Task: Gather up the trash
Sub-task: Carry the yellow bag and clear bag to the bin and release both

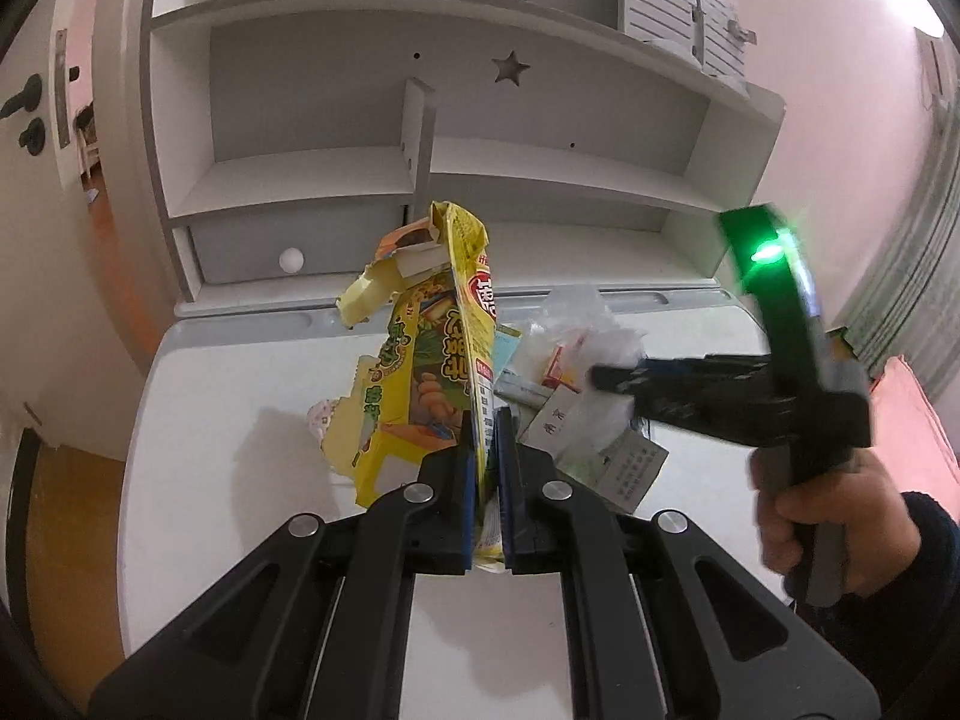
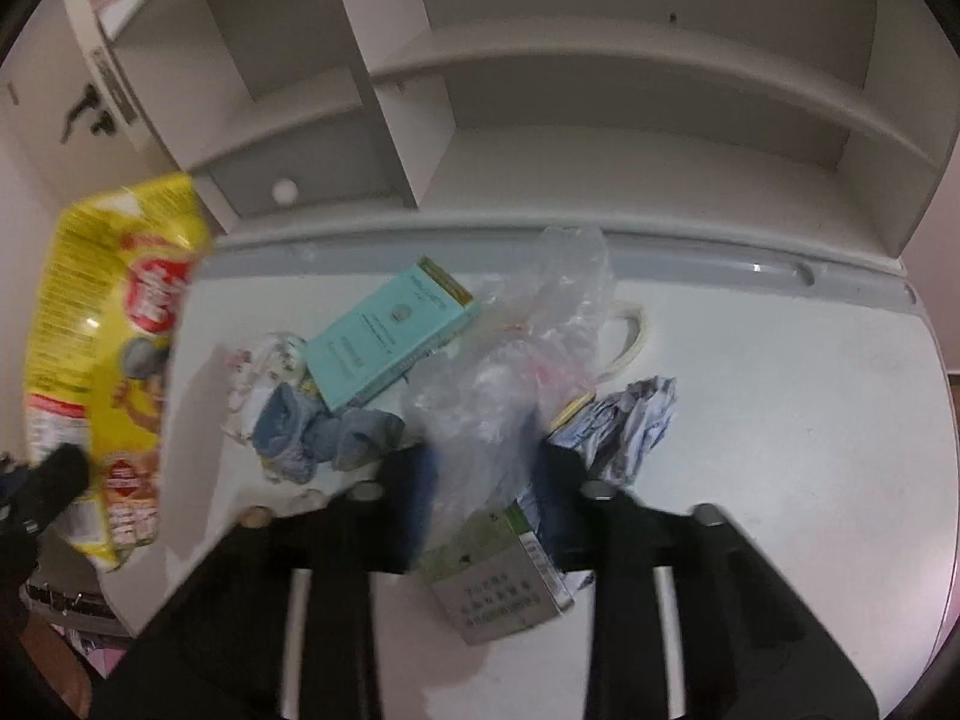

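- Left wrist view: the left gripper (image 1: 487,420) is pressed together on the bottom edge of a torn yellow printed snack package (image 1: 432,348). The package is lifted off the white desk (image 1: 240,480).
- The package stands nearly on end. Its long axis runs from the jaws up and away toward the white shelf unit (image 1: 300,180), with the ripped mouth at the far, upper end and the flat faces turned sideways.
- The pinch takes only a narrow strip at the base. A quick swing could let the tall package pivot or slide out, and the loose torn flaps at the top could tear off or spill any crumbs inside.
- Right wrist view, which is blurred: the right gripper (image 2: 483,459) has its jaws on either side of a crumpled clear plastic bag (image 2: 528,360) in the rubbish pile on the desk. I cannot tell whether the pads bite.
- The film is thin and slippery, so a shallow pinch may slip off it.
- The bag lies over a green-and-grey carton (image 2: 498,576) and touches a crumpled blue-and-white paper (image 2: 630,420). Lifting it could drag these out, or push the teal cardboard box (image 2: 390,342) aside.
- The grippers work close together, so a knock between them is possible.
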